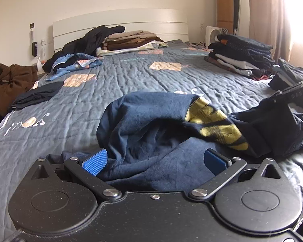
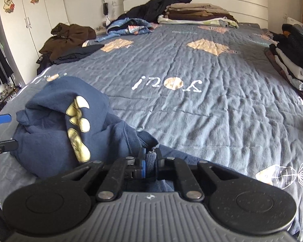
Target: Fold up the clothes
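Tongs (image 2: 150,162) pinch navy shirt (image 2: 56,125) on quilt (image 2: 202,111).

Navy sweatshirt (image 1: 151,121), yellow print; grey-blue quilt (image 2: 212,111), peach patches; blue gripper pads (image 1: 95,162).

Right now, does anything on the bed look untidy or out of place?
Yes. The navy shirt lies bunched near the front edge. By the headboard, black clothes and a blue patterned garment lie unfolded beside the folded stacks.
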